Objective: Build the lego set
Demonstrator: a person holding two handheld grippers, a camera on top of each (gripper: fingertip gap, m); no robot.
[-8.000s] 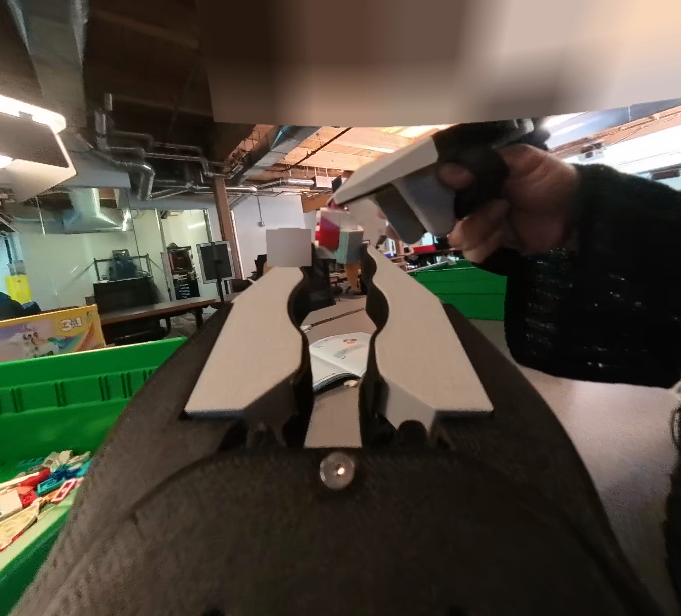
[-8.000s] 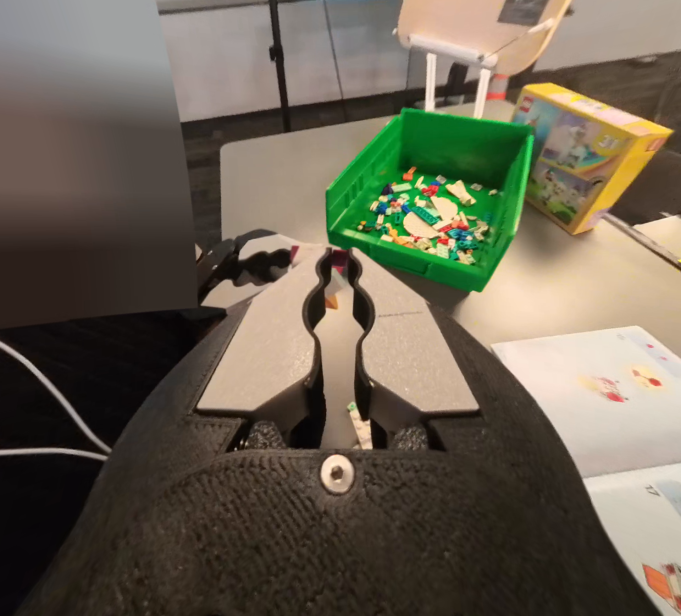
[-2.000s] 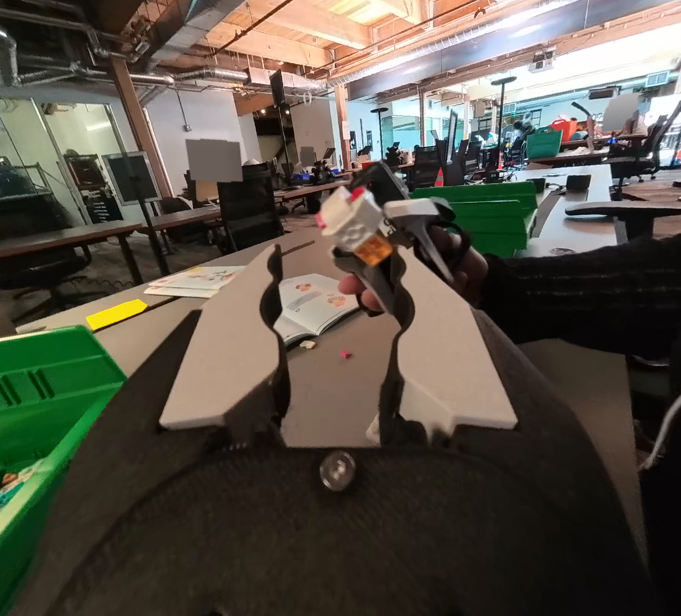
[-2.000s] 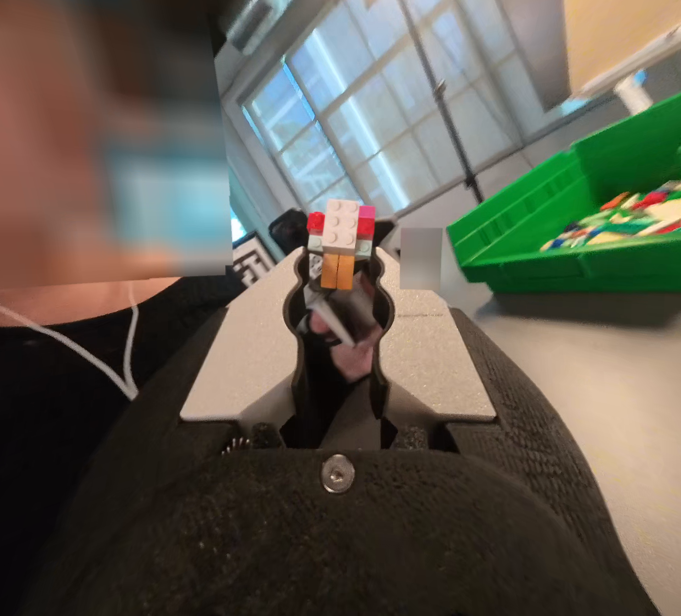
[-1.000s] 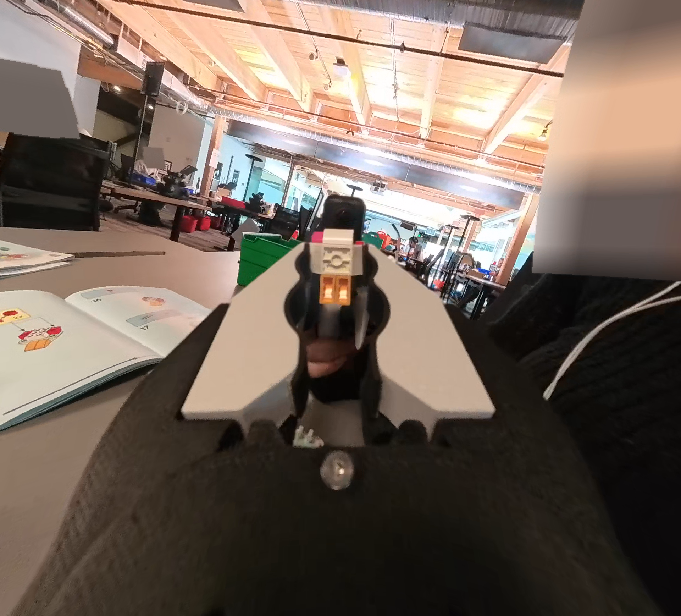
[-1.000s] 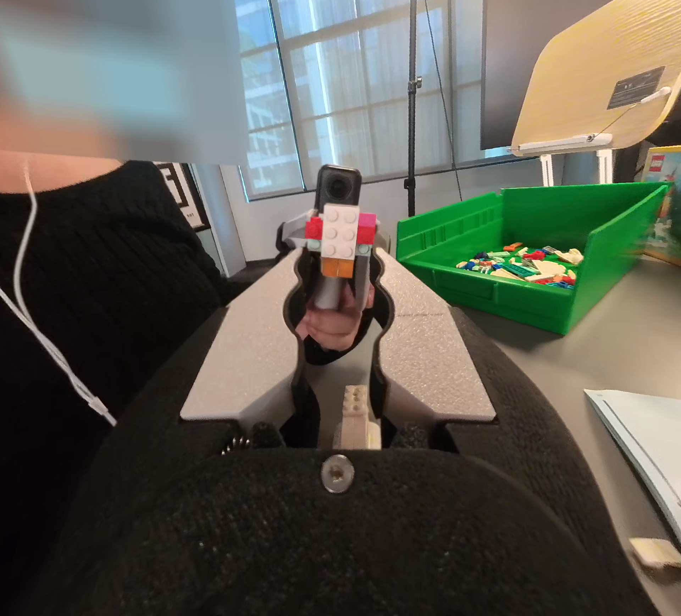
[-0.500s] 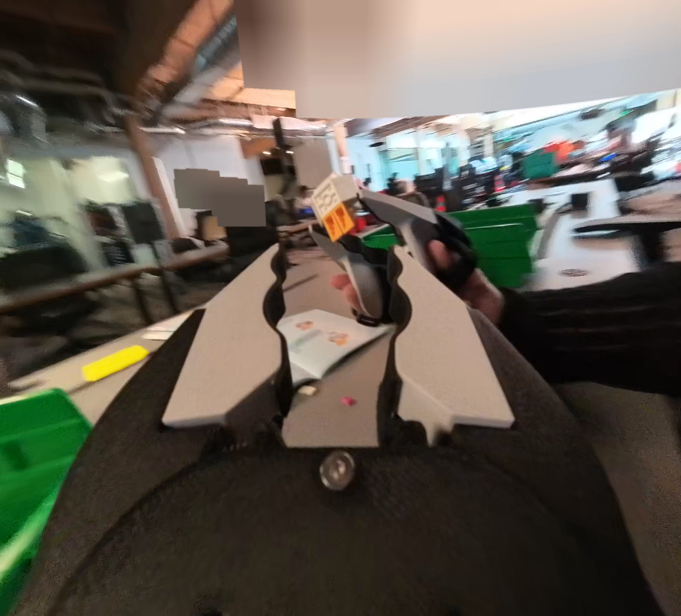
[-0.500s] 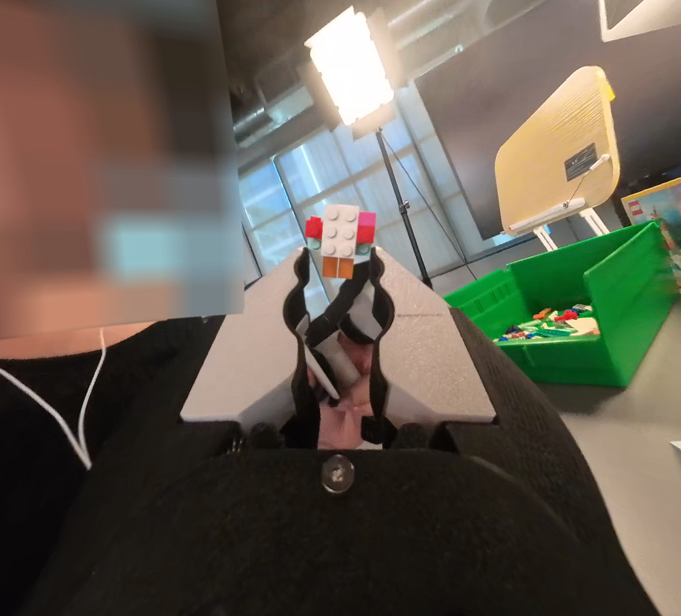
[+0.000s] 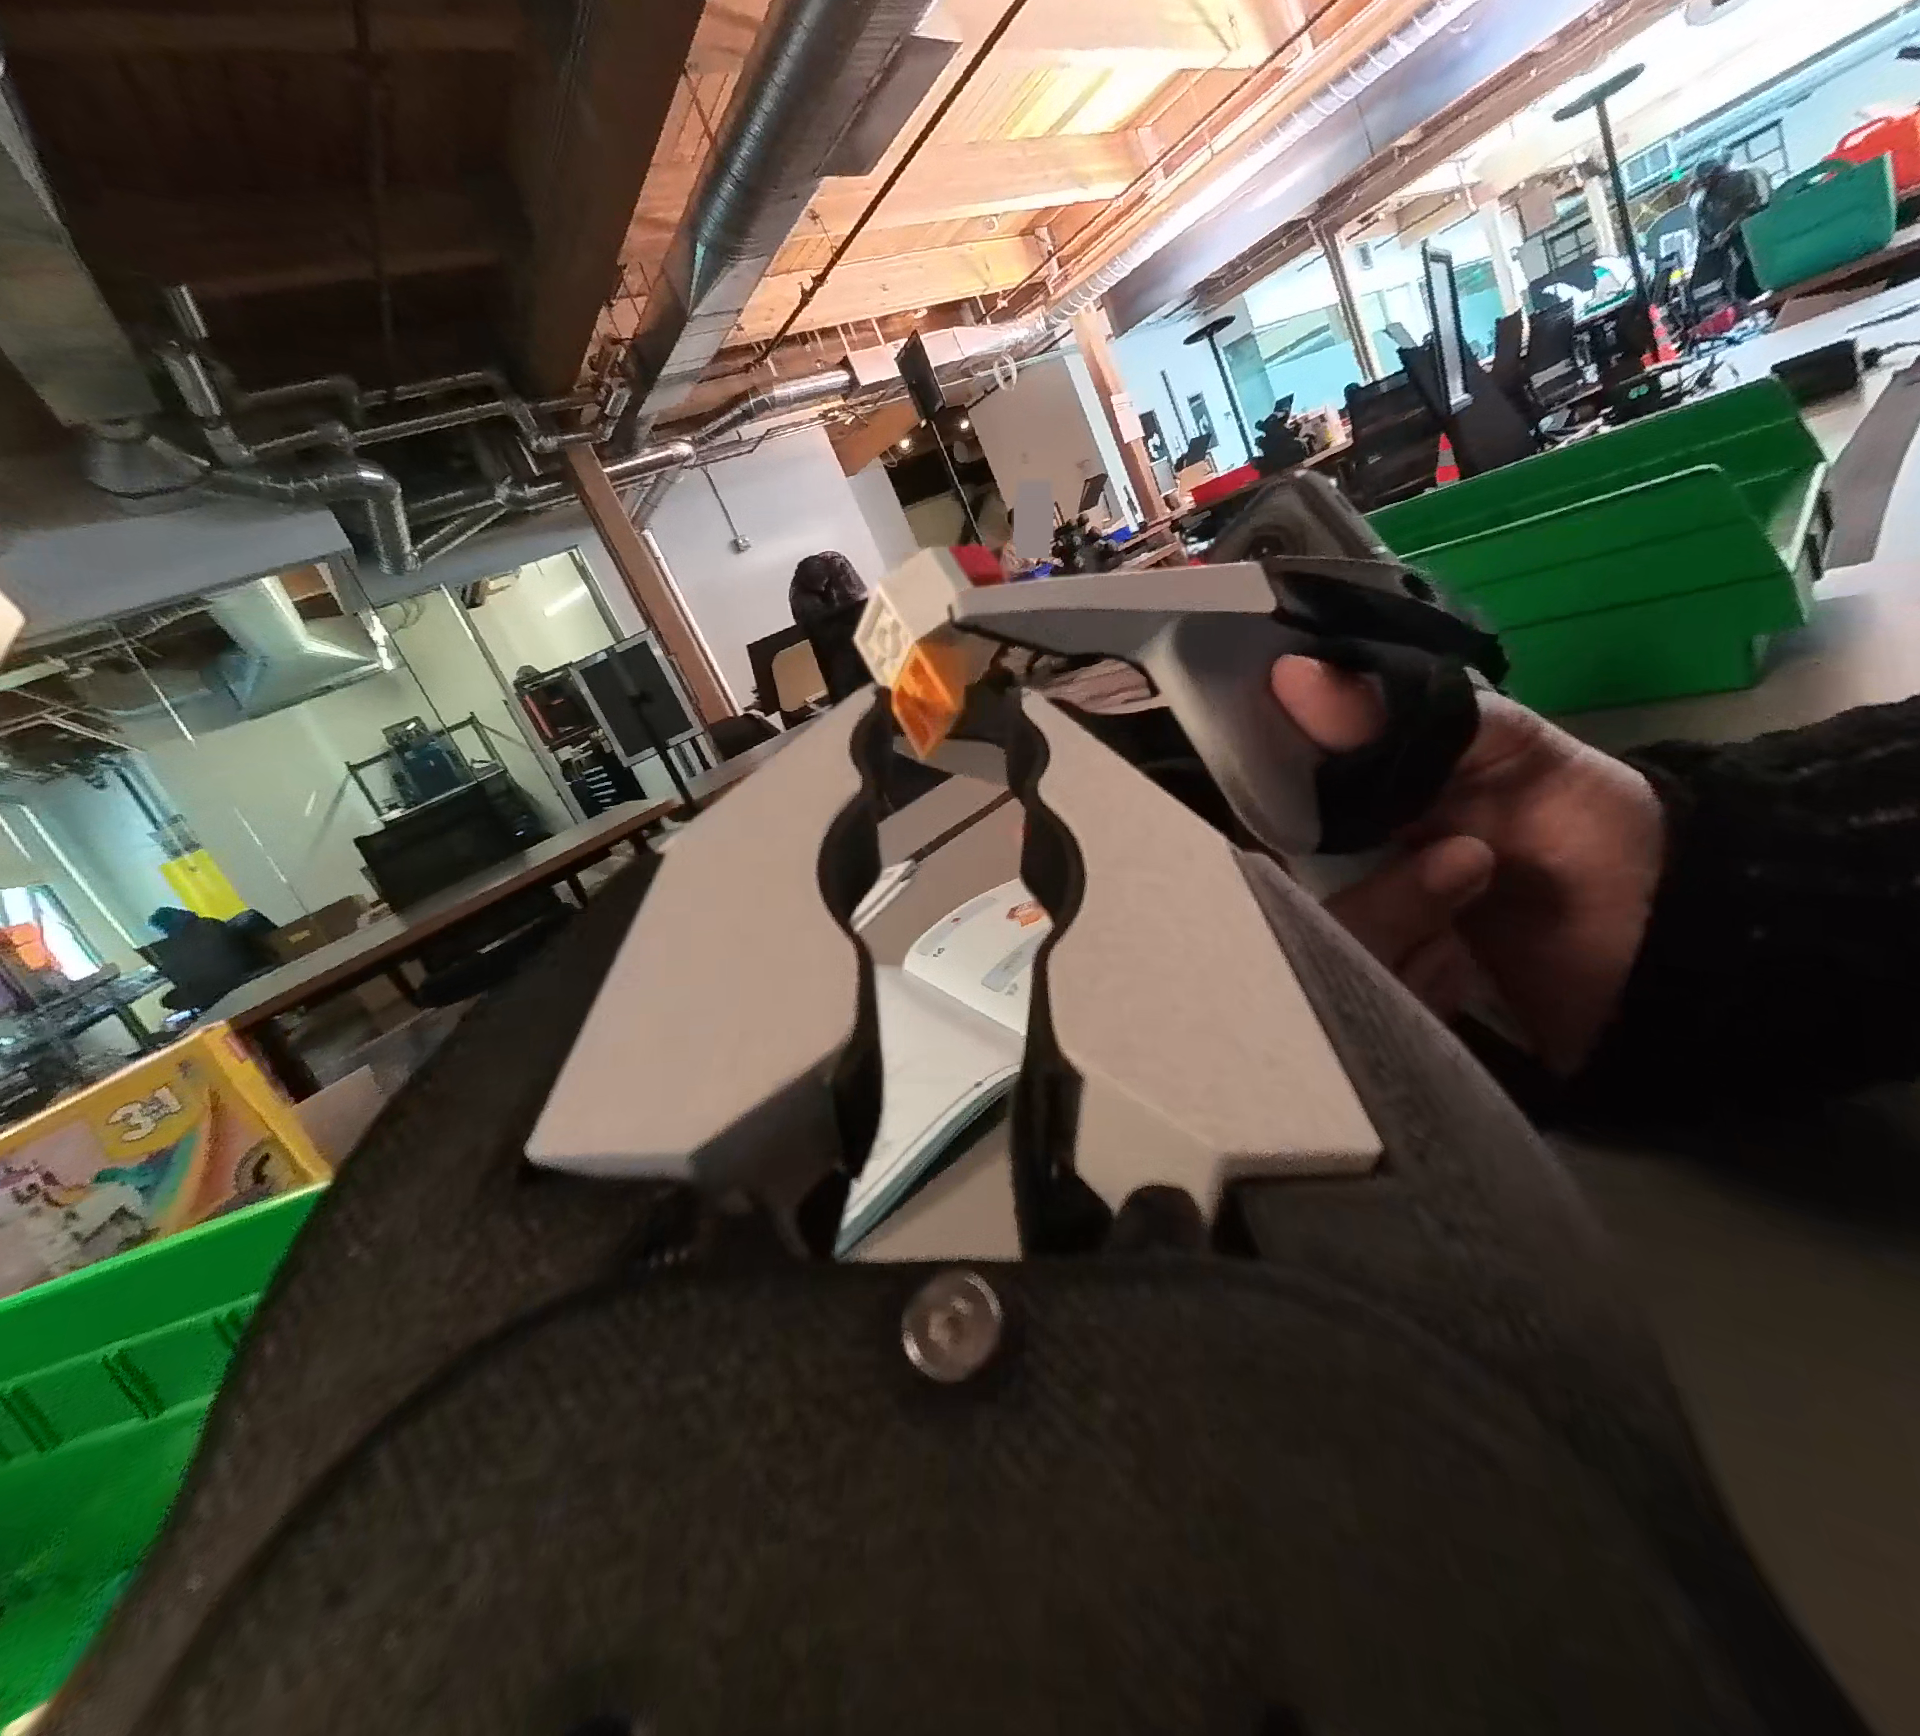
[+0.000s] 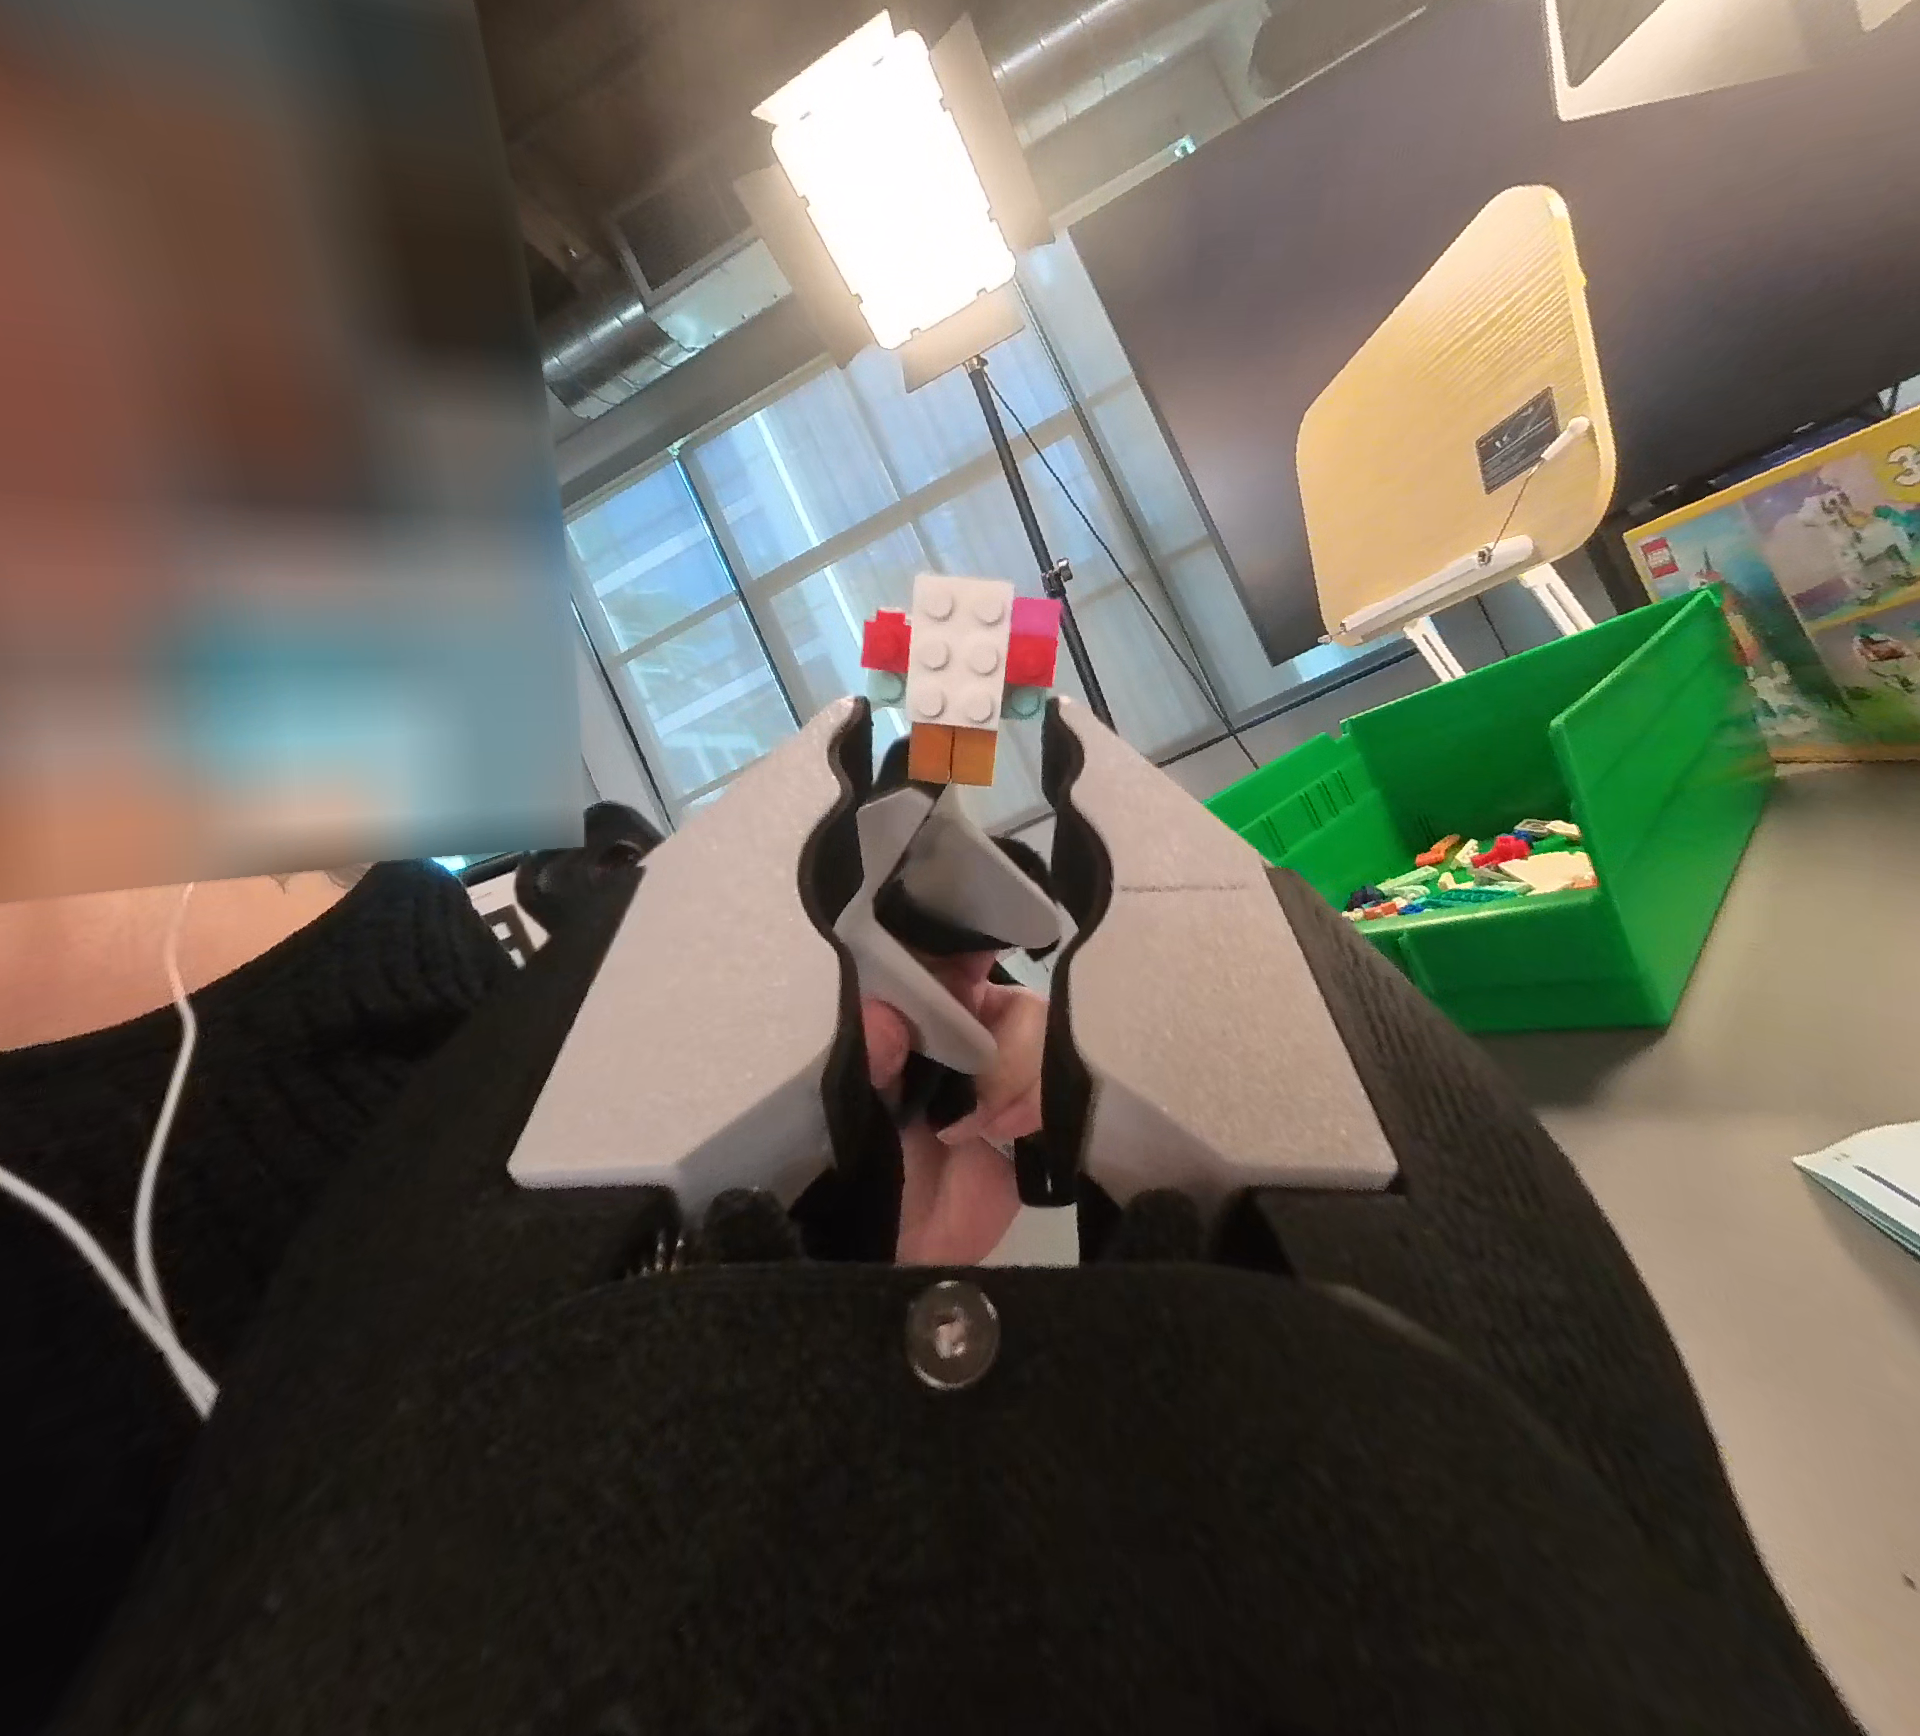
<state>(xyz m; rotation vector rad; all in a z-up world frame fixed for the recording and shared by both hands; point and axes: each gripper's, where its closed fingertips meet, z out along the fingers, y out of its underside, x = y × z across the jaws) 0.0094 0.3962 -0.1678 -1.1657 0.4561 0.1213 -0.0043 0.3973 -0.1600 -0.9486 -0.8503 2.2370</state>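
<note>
A small lego assembly [image 10: 961,678] has a white studded brick, a red and a pink piece on its sides, and two orange bricks below. My right gripper [image 10: 956,730] is shut on its sides and holds it up in the air. In the left wrist view the assembly [image 9: 914,658] sits at the tips of my left gripper [image 9: 943,710], whose jaws are narrowed around the orange bricks. The right gripper's finger [image 9: 1122,611] reaches in from the right, held by a hand [image 9: 1475,855]. In the right wrist view the left gripper's fingers [image 10: 966,865] converge under the orange bricks.
A green bin [image 10: 1621,855] with several loose bricks [image 10: 1475,865] stands on the grey table at right, with the yellow lego box [image 10: 1808,606] behind it. An open instruction booklet [image 9: 935,1032] lies on the table. The bin [image 9: 104,1437] and box [image 9: 135,1156] also show at lower left. The tips of both grippers are at nearly the same place.
Half a second ago my left gripper was wide open beside the assembly; now its jaws have closed in around the orange bricks. My right gripper has kept hold of the assembly throughout.
</note>
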